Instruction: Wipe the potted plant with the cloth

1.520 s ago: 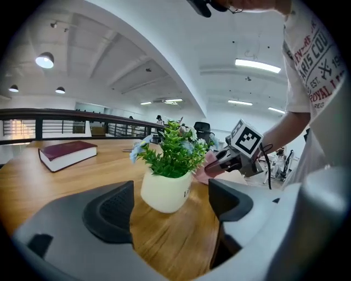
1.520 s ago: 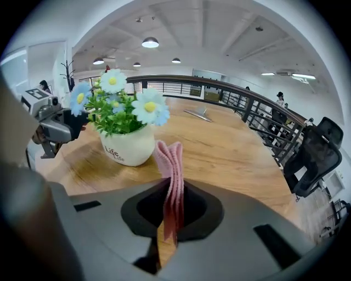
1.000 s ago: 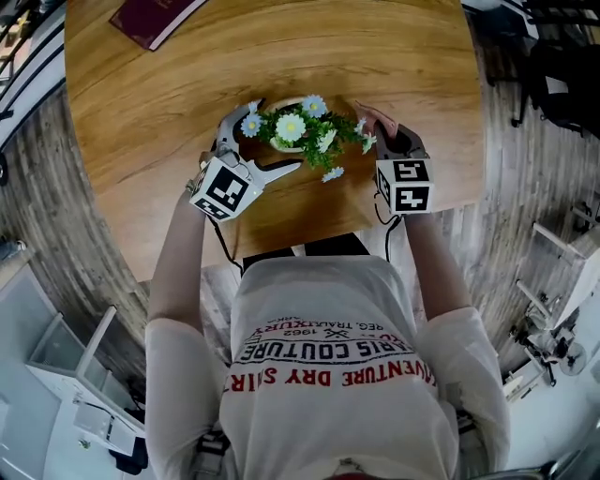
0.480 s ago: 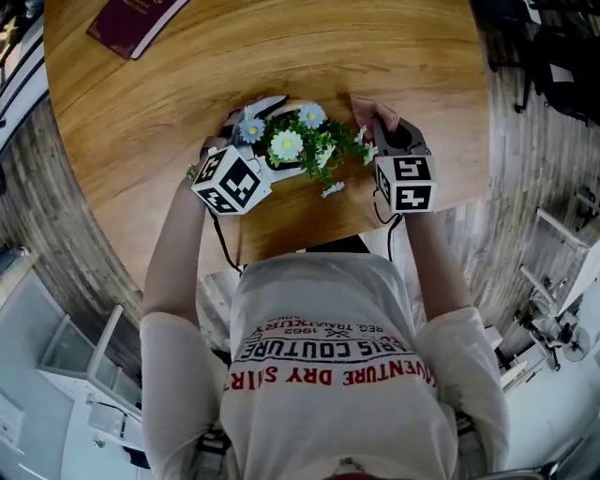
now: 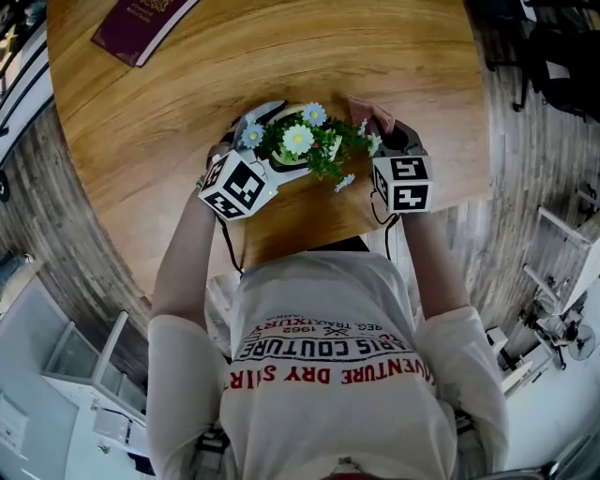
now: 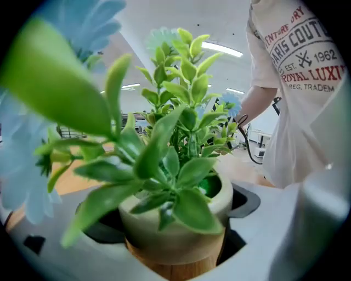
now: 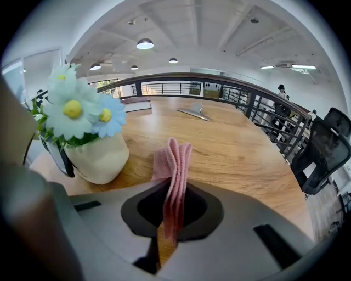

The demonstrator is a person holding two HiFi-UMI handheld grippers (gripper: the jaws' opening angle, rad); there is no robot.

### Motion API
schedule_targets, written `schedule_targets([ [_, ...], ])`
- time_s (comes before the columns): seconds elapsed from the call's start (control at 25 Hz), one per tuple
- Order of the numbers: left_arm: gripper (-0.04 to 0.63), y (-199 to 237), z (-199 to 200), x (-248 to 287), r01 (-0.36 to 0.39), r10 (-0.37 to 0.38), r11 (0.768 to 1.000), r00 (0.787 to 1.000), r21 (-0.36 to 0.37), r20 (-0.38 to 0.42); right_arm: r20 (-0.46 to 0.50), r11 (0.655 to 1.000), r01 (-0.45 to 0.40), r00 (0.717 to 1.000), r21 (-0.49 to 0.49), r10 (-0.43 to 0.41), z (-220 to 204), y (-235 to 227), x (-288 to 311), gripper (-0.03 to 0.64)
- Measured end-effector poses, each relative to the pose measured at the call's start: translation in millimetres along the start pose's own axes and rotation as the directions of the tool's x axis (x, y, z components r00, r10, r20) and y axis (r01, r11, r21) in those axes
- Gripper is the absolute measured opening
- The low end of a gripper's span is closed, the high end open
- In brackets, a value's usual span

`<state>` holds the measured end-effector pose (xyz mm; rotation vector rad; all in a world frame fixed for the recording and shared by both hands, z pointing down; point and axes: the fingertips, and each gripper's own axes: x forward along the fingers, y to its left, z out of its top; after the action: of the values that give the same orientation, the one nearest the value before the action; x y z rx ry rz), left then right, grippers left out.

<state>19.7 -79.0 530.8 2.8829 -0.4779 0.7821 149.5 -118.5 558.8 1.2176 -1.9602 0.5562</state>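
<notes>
Potted plant (image 5: 300, 141): we see a cream pot with a wooden base, green leaves and pale blue and white daisies. It sits close to the near edge of the round wooden surface (image 5: 187, 84), roughly at that edge's middle.
Left claw (image 5: 272, 145): we have it clamped round the pot, one jaw against each side, with leaves filling the left gripper view.
Right claw (image 7: 170, 219): pressed together on a folded pink cloth (image 7: 174, 164), which stands up in pleats above the jaws.
Cloth and plant: the cloth is just beside the pot on its right. We cannot tell whether it touches the leaves.
Book (image 5: 141, 23): dark red, lying at the surface's far left edge, well apart from the plant.
</notes>
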Motion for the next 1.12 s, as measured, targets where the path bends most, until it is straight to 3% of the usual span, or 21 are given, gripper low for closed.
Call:
schedule_targets([
  [0.24, 0.537, 6.8, 27.1, -21.0, -0.071, 0.072, 0.996, 0.997, -0.053, 0.021, 0.032, 0.999, -0.041, 0.999, 0.015, 0.041, 4.9, 19.1, -13.5, 0.035],
  [0.4, 0.537, 7.5, 60.4, -43.4, -0.073, 0.079, 0.993, 0.995, -0.090, 0.068, 0.103, 0.991, -0.133, 0.986, -0.015, 0.134, 22.9, 50.1, -30.8, 0.035],
  [0.68, 0.537, 2.6, 97.2, -69.3, -0.059, 0.065, 0.995, 0.996, -0.083, 0.069, 0.247, 0.936, -0.291, 0.910, -0.198, 0.335, 57.0, 110.1, -66.5, 0.035],
  [0.84, 0.537, -2.7, 109.5, -78.1, -0.041, 0.046, 0.997, 0.996, -0.067, 0.073, 0.287, 0.906, -0.302, 0.876, -0.296, 0.386, 69.0, 129.9, -84.1, 0.035],
  [1.12, 0.537, -7.9, 129.6, -89.5, -0.019, 0.028, 0.996, 0.994, -0.084, 0.110, 0.378, 0.879, -0.308, 0.814, -0.365, 0.442, 78.4, 147.9, -102.8, 0.035],
])
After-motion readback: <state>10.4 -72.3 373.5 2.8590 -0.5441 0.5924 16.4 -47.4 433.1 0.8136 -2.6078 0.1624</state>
